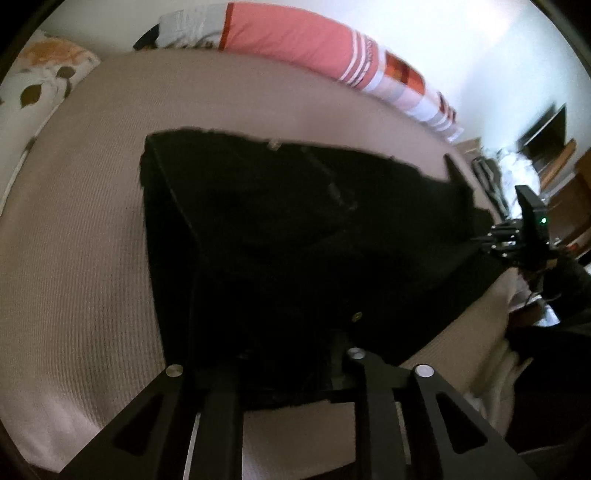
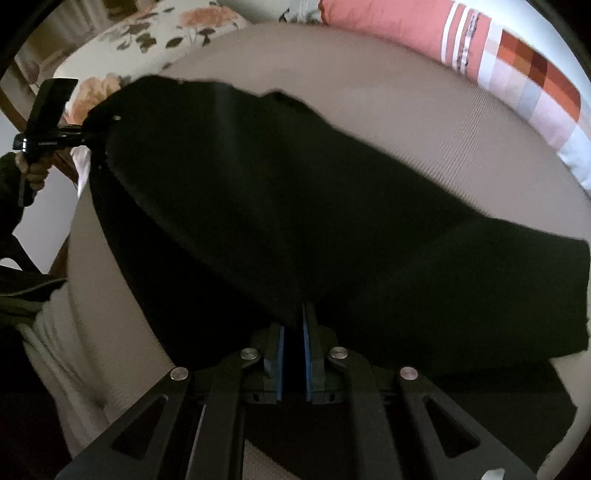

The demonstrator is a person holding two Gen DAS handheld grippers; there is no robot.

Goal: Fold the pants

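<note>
The pants (image 2: 295, 206) lie on the bed (image 2: 406, 110), black cloth spread across the beige cover with a raised fold held between the two grippers. The right gripper (image 2: 293, 332) is clamped on the near edge of the cloth: its blue pads (image 2: 279, 354) stand narrow with fabric pinched between them. The left gripper (image 2: 85, 136) sits at the far corner of the fold. Its fingers are lost against the black cloth in its own view, so whether it grips or has let go cannot be told.

Judged progress: one fold is being laid down or is nearly laid. A doubled layer shows along the left side in the left wrist view. Release, smoothing and at least one further fold appear to remain.

Surroundings:
- A pink blanket (image 1: 295, 40) runs along the far side of the bed.
- A floral pillow (image 2: 147, 33) lies at the head end.
- Furniture (image 1: 554, 155) stands beyond the bed, blurred.

None of these touches the pants. The bed surface beyond the cloth is free for the fold.
</note>
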